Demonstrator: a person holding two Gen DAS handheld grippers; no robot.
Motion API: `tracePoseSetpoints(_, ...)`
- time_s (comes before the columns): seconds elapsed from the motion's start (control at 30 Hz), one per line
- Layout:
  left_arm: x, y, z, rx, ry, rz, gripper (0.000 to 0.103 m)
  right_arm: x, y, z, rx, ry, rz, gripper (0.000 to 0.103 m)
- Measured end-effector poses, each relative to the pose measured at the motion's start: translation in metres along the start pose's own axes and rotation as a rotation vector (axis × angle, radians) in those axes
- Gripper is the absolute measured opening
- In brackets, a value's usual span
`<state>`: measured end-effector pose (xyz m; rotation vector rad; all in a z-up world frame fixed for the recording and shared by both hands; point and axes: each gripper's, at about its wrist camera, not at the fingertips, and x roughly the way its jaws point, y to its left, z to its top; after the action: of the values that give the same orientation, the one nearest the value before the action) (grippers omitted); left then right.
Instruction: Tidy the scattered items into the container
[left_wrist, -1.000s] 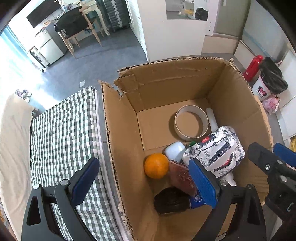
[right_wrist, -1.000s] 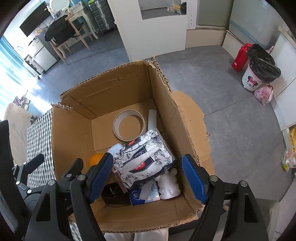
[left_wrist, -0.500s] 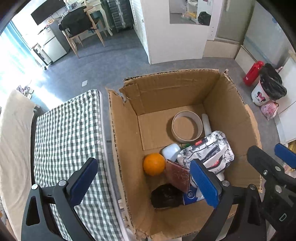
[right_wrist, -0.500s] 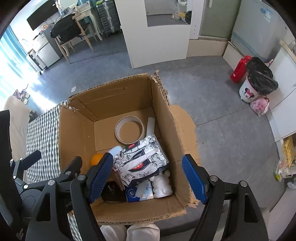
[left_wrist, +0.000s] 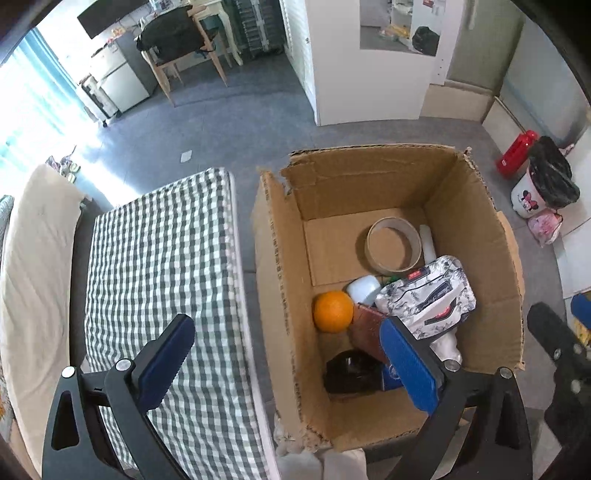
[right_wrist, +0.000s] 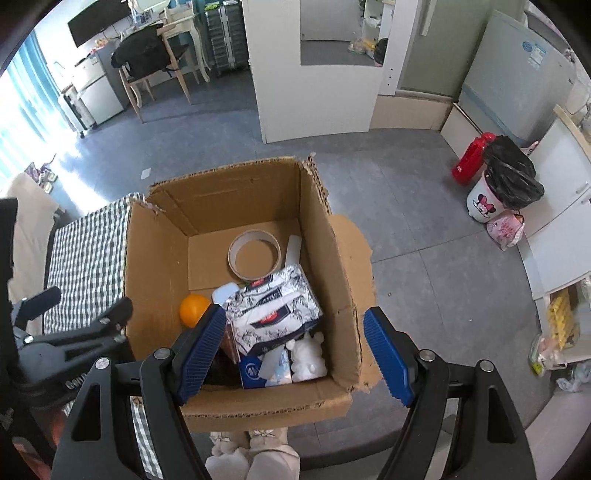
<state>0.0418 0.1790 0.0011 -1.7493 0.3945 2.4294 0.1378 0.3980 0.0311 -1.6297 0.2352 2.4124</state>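
Note:
An open cardboard box (left_wrist: 280, 295) (right_wrist: 343, 280) stands on the floor beside a checked cloth surface. Inside lie an orange (left_wrist: 332, 311) (right_wrist: 192, 309), a roll of tape (left_wrist: 393, 243) (right_wrist: 255, 254), a patterned tissue pack (left_wrist: 428, 295) (right_wrist: 273, 310), a white case (left_wrist: 364, 288), a black object (left_wrist: 351, 371), a blue packet (right_wrist: 251, 371) and a white figurine (right_wrist: 308, 354). My left gripper (left_wrist: 286, 363) is open and empty, high above the box's left wall. My right gripper (right_wrist: 293, 352) is open and empty, above the box's near right part.
The checked cloth surface (left_wrist: 162, 280) lies left of the box, with a cream cushion (left_wrist: 33, 266) beyond it. A red bottle (right_wrist: 471, 158) and a bagged bin (right_wrist: 498, 192) stand at the right. A chair (right_wrist: 147, 66) and a white cabinet (right_wrist: 317, 74) stand farther back.
Both grippers have risen and pulled back from the box, so it looks smaller and more floor shows. Both stay open and empty. The box contents have not moved.

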Motion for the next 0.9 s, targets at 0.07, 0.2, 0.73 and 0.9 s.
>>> tracePoseSetpoints(0.07,-0.007,0.004,-0.004,0.001,-0.007,0.004,0.103,-0.002,0.005,-0.002,-0.012,0.013,-0.007,0.077)
tracePoseSetpoints(0.2,-0.023,0.011,-0.009,0.027,-0.022,0.003,0.103,-0.019,0.017,-0.008,-0.041,0.003,-0.017,0.077)
tracePoseSetpoints(0.73,-0.045,0.029,-0.011,-0.016,0.002,-0.032,0.103,-0.05,0.038,-0.012,-0.086,-0.017,0.006,0.077)
tracePoseSetpoints(0.9,-0.042,0.024,-0.016,-0.005,0.013,-0.037,0.103,-0.045,0.038,-0.014,-0.095,-0.002,0.002,0.077)
